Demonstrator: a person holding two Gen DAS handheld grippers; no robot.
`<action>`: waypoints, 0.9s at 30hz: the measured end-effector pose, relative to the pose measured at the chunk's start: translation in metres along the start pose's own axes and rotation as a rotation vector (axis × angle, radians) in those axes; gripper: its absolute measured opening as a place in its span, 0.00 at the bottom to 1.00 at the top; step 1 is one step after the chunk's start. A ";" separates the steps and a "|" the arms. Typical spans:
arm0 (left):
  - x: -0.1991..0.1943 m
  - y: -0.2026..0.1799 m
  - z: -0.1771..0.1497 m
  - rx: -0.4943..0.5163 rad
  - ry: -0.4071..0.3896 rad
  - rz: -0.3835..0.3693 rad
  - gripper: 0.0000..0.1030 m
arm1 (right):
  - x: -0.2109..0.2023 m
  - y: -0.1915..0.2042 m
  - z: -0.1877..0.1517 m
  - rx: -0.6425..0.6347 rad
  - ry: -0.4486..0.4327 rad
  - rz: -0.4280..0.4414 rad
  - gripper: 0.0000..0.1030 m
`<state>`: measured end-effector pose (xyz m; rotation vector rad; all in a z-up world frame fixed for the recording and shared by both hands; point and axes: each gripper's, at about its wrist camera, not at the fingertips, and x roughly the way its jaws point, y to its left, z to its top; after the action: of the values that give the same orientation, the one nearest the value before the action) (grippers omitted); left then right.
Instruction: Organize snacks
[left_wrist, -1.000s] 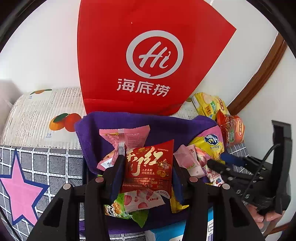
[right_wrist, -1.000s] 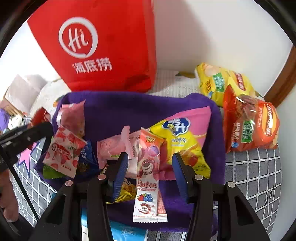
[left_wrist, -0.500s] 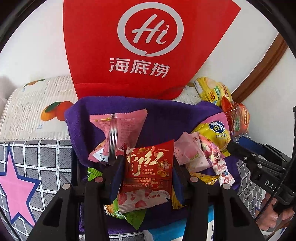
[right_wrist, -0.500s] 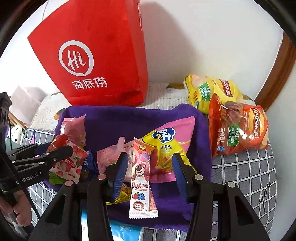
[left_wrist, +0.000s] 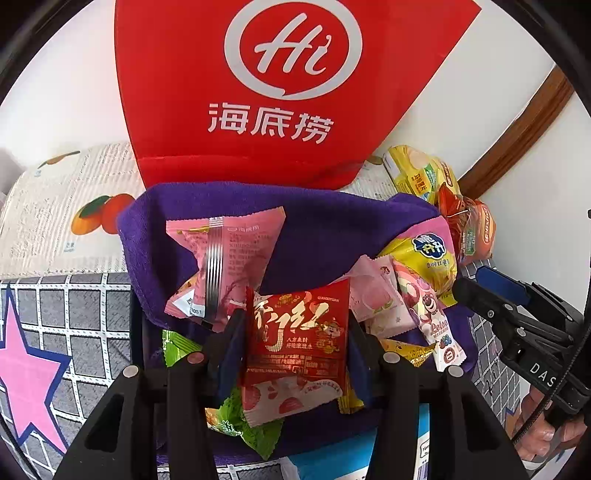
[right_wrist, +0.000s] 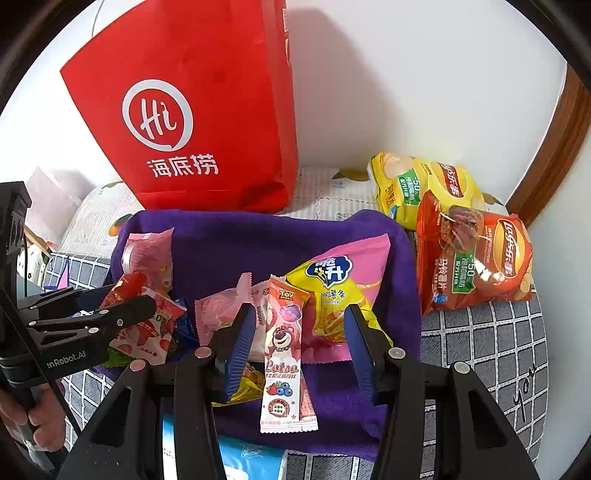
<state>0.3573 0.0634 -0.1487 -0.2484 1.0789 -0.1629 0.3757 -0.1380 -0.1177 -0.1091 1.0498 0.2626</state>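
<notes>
- Since the earlier frame, we had lowered the left gripper (left_wrist: 295, 345) closer over the purple towel (left_wrist: 314, 236), so the red bag (left_wrist: 280, 92) filled more of its view, and the right gripper (right_wrist: 301, 341) had slid from beside the snack pile toward the edge of the left view.
- We saw the left gripper's jaws opening around the red packet (left_wrist: 299, 332) — its blue pads stood just beside the packet's two edges, and we could not tell whether they still touched it.
- That red packet lay on a white strawberry-print packet (left_wrist: 291, 400), which in turn lay on a green packet (left_wrist: 255, 434), all on the towel's near left part.
- A pink packet (left_wrist: 229, 258) rested behind them, tilted against the towel's fold.
- We kept the right gripper spread and apart from everything — the long bear-print candy stick (right_wrist: 282, 350) lay between its blue pads without either one touching it.
- Beside the stick we saw a pale pink pouch (right_wrist: 221, 314) on its left and a yellow-and-pink fries bag (right_wrist: 332, 291) on its right, all on the towel.
- Off the towel to the right, a yellow chip bag (right_wrist: 421, 188) and an orange chip bag (right_wrist: 476, 258) lay overlapping on the checked cloth (right_wrist: 491, 343), near the wall.
- The red bag stood upright behind the towel.
- A hand (right_wrist: 26, 417) held the left gripper's handle at the edge of the right view.
</notes>
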 end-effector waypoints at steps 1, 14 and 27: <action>0.001 0.000 0.000 -0.001 0.003 -0.001 0.47 | 0.000 0.000 0.000 -0.001 0.001 -0.001 0.48; 0.005 -0.002 0.001 0.003 0.028 -0.016 0.51 | -0.002 0.000 0.000 -0.010 -0.004 -0.013 0.48; -0.017 -0.012 0.001 0.031 -0.037 -0.041 0.63 | -0.016 0.003 -0.003 -0.012 -0.038 -0.017 0.48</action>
<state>0.3503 0.0560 -0.1297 -0.2450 1.0345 -0.2103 0.3646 -0.1386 -0.1048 -0.1234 1.0090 0.2549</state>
